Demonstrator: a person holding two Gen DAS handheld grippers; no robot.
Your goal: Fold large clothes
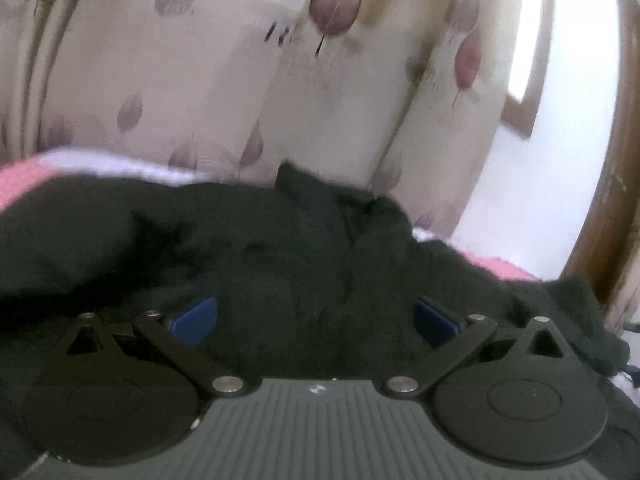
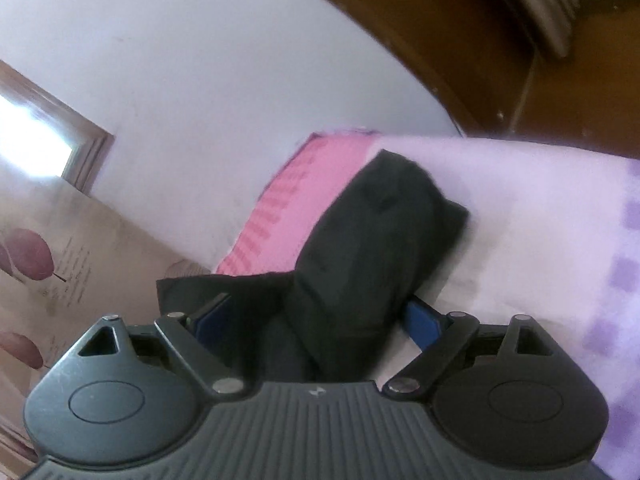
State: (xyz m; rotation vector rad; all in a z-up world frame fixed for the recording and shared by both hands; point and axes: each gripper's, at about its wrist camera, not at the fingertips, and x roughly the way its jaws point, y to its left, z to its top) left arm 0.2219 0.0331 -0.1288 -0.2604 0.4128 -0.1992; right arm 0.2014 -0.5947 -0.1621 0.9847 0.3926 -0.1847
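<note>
A large black garment [image 1: 256,248] lies bunched on a bed with a pink and white cover [image 1: 24,176]. In the left wrist view my left gripper [image 1: 316,316] is open, its blue pads [image 1: 196,316] wide apart with black cloth bulging between them. In the right wrist view my right gripper [image 2: 316,312] is open too, with a thick fold of the black garment [image 2: 376,248] lying between its blue pads [image 2: 424,320]. The fingertips are buried in the cloth in both views.
A cream curtain with purple leaf prints [image 1: 240,80] hangs behind the bed. A white wall [image 2: 200,60], a bright window [image 2: 28,132] and a brown wooden headboard [image 2: 480,48] stand beyond. The lilac and white sheet [image 2: 540,220] spreads to the right.
</note>
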